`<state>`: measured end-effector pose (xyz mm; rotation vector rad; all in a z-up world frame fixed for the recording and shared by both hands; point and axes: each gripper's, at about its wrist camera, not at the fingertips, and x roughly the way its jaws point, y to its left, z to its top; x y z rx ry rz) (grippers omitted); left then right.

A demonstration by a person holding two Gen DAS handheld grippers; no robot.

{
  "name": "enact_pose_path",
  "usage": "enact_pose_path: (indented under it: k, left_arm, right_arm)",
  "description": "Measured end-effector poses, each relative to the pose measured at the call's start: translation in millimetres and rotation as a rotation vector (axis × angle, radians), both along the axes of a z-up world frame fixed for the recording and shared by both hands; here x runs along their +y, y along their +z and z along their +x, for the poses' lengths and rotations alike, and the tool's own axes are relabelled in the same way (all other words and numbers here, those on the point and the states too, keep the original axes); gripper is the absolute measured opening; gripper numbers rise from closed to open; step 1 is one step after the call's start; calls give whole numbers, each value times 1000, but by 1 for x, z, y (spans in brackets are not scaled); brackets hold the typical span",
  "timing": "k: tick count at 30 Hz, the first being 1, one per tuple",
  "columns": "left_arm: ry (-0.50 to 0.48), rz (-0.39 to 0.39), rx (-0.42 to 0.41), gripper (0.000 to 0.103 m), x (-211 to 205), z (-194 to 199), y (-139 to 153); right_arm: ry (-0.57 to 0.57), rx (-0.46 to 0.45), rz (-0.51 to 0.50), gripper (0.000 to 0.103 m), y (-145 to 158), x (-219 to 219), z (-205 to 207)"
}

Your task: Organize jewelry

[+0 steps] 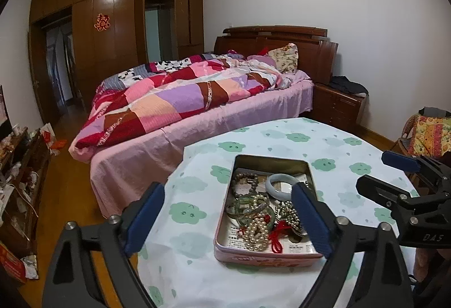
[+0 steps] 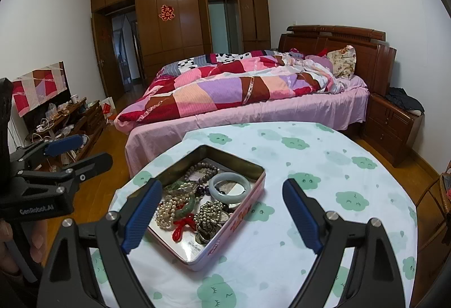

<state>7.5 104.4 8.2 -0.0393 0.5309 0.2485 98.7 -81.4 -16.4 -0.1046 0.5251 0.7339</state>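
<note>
1. Hovering nearest the lens, the left claw (image 1: 227, 212) has its blue-padded fingers spread wide apart, gripping nothing; it hangs above the near part of the worktop (image 1: 324, 144), and its right finger overlaps the tin's right side in this view.
2. Right claw (image 2: 222, 212): fingers likewise wide apart and bare, held over the worktop with the tin's near right corner showing between them; its left finger overlaps the tin's left edge.
3. Tin (image 1: 270, 161): an open, shallow rectangular box with pink outer walls, resting on the round worktop, whose white cloth carries green cloud prints.
4. Contents of the tin: a pearl strand (image 1: 258, 234) and a red cord (image 1: 277, 236) near the front; green bangles (image 1: 248, 208) and a metallic bead cluster (image 1: 287, 213) in the middle; a pale bangle (image 1: 279, 185) and a dark bead bracelet (image 1: 246, 179) toward the back. All lie heaped and partly overlapping on printed paper.
5. Bed (image 2: 253, 110): beyond the worktop, with a pink sheet and patchwork quilt.
6. Wardrobe (image 2: 174, 34): brown, along the far wall, one door ajar.
</note>
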Motion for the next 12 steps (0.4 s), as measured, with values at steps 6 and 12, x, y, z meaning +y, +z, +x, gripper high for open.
enact_pose_path:
  k: [6, 12]
  left_arm:
    - [-2, 2, -6, 92, 4, -2, -2]
    - [-19, -5, 1, 92, 2, -1, -3]
  right_arm:
    - [0, 2, -5, 90, -1, -2, 2]
    - [-5, 7, -11, 90, -3, -3, 4]
